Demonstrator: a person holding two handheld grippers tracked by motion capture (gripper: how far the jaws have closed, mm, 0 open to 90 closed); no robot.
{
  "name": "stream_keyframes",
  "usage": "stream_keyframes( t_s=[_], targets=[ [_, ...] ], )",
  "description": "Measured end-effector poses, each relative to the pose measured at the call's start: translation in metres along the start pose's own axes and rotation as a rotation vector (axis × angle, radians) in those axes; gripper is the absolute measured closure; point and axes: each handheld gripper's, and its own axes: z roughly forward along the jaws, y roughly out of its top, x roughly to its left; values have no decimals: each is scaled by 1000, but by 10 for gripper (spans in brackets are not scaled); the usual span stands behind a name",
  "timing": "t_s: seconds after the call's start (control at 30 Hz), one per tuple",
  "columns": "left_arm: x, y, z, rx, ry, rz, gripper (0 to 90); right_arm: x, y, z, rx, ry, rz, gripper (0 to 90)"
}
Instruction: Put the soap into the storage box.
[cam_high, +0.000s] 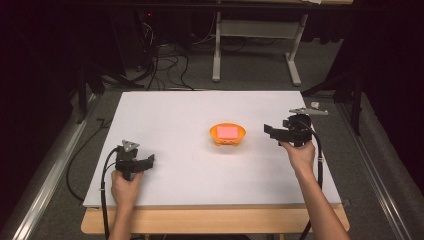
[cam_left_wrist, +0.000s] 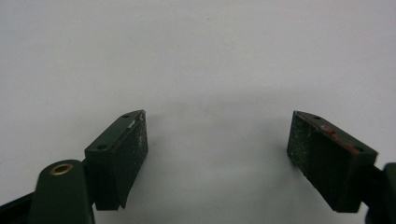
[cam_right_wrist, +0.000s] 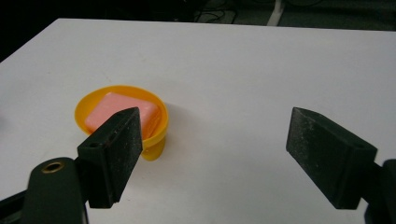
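Note:
An orange bowl (cam_high: 228, 135) stands near the middle of the white table top (cam_high: 175, 115), with a pink block (cam_high: 228, 131) lying inside it. My right gripper (cam_high: 270, 132) hovers just right of the bowl, held open, nothing between its jaws. In the right gripper view the orange bowl (cam_right_wrist: 154, 135) and pink block (cam_right_wrist: 112, 109) sit partly behind the left jaw, and the right gripper (cam_right_wrist: 212, 149) stands wide apart. My left gripper (cam_high: 149, 161) rests at the front left of the table, open and empty; the left gripper (cam_left_wrist: 217, 149) faces bare white surface.
The white table top sits on a wooden board (cam_high: 215, 220) whose edge shows at the front. Cables (cam_high: 165, 60) and a white desk frame (cam_high: 255, 45) lie on the floor behind the table. Metal rails (cam_high: 50, 165) run along both sides.

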Motion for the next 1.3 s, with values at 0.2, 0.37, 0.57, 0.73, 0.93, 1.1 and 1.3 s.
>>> stream_keyframes(
  t_s=[0.2, 0.37, 0.57, 0.73, 0.93, 1.1, 1.3],
  targets=[
    [0, 0, 0, 0, 0, 0, 206, -7, -10, -4, -16, -5, 19, 190],
    [0, 0, 0, 0, 0, 0, 207, -11, -17, -5, -20, -8, 32, 190],
    [0, 0, 0, 1, 0, 0, 207, -18, -26, -7, -22, -12, 47, 192],
    [0, 0, 0, 0, 0, 0, 207, -23, -35, -8, -19, -17, 55, 192],
    [0, 0, 0, 2, -1, 1, 207, -27, -42, -7, -23, -23, 55, 194],
    [0, 0, 0, 0, 1, 1, 207, -29, -50, -5, -13, -32, 50, 195],
    [0, 0, 0, 0, 1, 1, 207, -32, -61, -1, -11, -54, 52, 213]
  ],
)
